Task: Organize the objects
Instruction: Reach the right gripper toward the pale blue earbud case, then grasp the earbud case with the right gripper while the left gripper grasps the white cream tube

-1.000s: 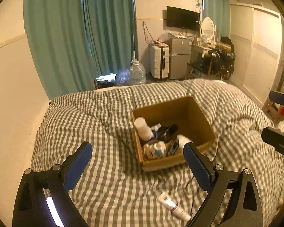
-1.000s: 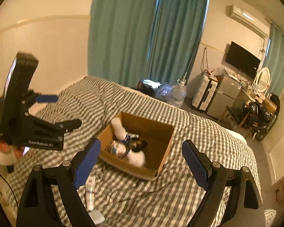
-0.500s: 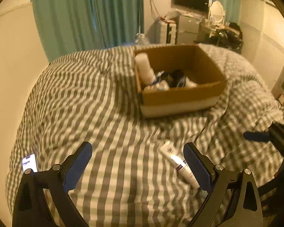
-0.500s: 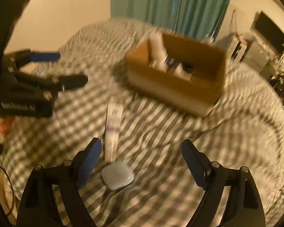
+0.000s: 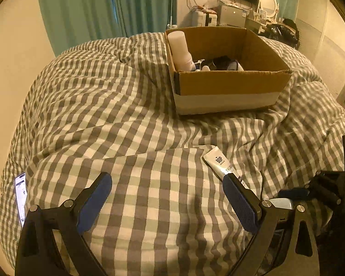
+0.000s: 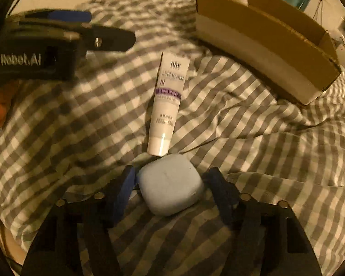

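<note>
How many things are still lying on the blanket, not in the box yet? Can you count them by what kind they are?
White tube: 1
Pale blue rounded case: 1, between the right gripper fingers
Phone with lit screen: 1
Total: 3 outside the cardboard box on the checked blanket.

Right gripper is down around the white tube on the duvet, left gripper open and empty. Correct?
Not quite. In the right wrist view the right gripper brackets the pale blue rounded case, not the white tube, which lies just beyond the case on the checked duvet. Whether the pads touch the case I can't tell. The left gripper is open and empty, as you said.
</note>
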Demonstrator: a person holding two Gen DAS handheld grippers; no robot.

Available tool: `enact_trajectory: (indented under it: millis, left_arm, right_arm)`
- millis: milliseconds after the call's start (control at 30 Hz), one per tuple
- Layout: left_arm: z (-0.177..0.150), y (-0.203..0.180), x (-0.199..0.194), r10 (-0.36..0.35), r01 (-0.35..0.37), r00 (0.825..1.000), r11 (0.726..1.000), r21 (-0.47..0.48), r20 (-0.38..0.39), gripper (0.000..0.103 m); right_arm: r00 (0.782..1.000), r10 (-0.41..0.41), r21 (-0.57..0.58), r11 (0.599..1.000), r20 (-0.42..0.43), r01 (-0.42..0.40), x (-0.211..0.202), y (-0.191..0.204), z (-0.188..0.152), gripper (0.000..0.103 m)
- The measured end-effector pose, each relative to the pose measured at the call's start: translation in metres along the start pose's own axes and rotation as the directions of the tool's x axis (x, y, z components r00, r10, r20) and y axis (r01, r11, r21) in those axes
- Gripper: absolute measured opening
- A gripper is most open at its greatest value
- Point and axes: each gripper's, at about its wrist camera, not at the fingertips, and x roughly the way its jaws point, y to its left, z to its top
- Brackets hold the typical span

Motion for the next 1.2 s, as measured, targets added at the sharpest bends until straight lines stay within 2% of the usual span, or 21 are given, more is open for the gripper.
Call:
enact_trajectory:
  millis: [67, 167, 333, 433, 533, 633, 867, 933, 1000, 1067, 1100, 1133, 1200]
  left_arm:
    - [0.0, -0.002, 0.0, 0.001, -0.001, 1.0, 1.0, 0.007, 0.0, 0.099]
    - [0.0, -0.007, 0.002, 0.018, -0.018, 1.0, 1.0, 0.023, -0.011, 0.099]
    - [0.004, -0.024, 0.008, 0.013, -0.012, 0.999, 0.999, 0.042, -0.029, 0.099]
    - [0.004, -0.04, 0.014, 0.018, -0.016, 0.999, 0.998, 0.055, -0.034, 0.099]
    - [0.002, -0.06, 0.025, 0.038, -0.033, 0.998, 0.994, 0.107, -0.047, 0.099]
    - [0.003, -0.073, 0.035, 0.049, -0.04, 0.997, 0.99, 0.135, -0.066, 0.099]
    - [0.003, -0.094, 0.065, 0.076, -0.053, 0.991, 0.978, 0.201, -0.109, 0.099]
    - [0.002, -0.098, 0.072, 0.065, -0.04, 0.992, 0.975, 0.218, -0.106, 0.098]
    - [0.001, -0.101, 0.079, 0.056, -0.028, 0.992, 0.973, 0.229, -0.116, 0.088]
    - [0.0, -0.104, 0.082, 0.042, -0.011, 0.991, 0.97, 0.241, -0.126, 0.063]
    - [0.0, -0.105, 0.083, 0.037, -0.004, 0.991, 0.969, 0.247, -0.129, 0.057]
    - [0.0, -0.106, 0.083, 0.038, -0.004, 0.991, 0.966, 0.258, -0.13, 0.045]
    - [-0.001, -0.108, 0.084, 0.041, -0.004, 0.99, 0.963, 0.268, -0.133, 0.038]
  right_arm:
    - [1.0, 0.004, -0.005, 1.0, 0.014, -0.004, -0.004, -0.001, 0.0, 0.056]
    - [0.995, 0.037, 0.047, 0.998, 0.094, -0.041, -0.026, -0.02, 0.003, 0.056]
    - [0.98, -0.092, 0.062, 0.995, 0.176, 0.082, -0.059, -0.05, 0.009, 0.056]
    - [0.972, -0.123, 0.083, 0.991, 0.199, 0.109, -0.066, -0.067, 0.012, 0.056]
    - [0.963, -0.168, 0.109, 0.983, 0.21, 0.147, -0.069, -0.086, 0.01, 0.056]
    - [0.961, -0.157, 0.132, 0.983, 0.226, 0.129, -0.078, -0.101, 0.014, 0.056]
    - [0.96, -0.095, 0.17, 0.984, 0.263, 0.051, -0.068, -0.116, 0.007, 0.056]
    - [0.96, -0.075, 0.181, 0.983, 0.27, 0.026, -0.065, -0.119, 0.006, 0.056]
    - [0.96, -0.065, 0.183, 0.983, 0.273, 0.014, -0.062, -0.118, 0.005, 0.056]
    - [0.958, -0.056, 0.19, 0.982, 0.283, 0.001, -0.062, -0.12, 0.004, 0.056]
    - [0.957, -0.053, 0.194, 0.981, 0.286, -0.003, -0.062, -0.121, 0.004, 0.056]
    - [0.956, -0.052, 0.201, 0.98, 0.29, -0.008, -0.062, -0.122, 0.002, 0.056]
    - [0.954, -0.051, 0.202, 0.979, 0.295, -0.011, -0.064, -0.124, -0.001, 0.056]
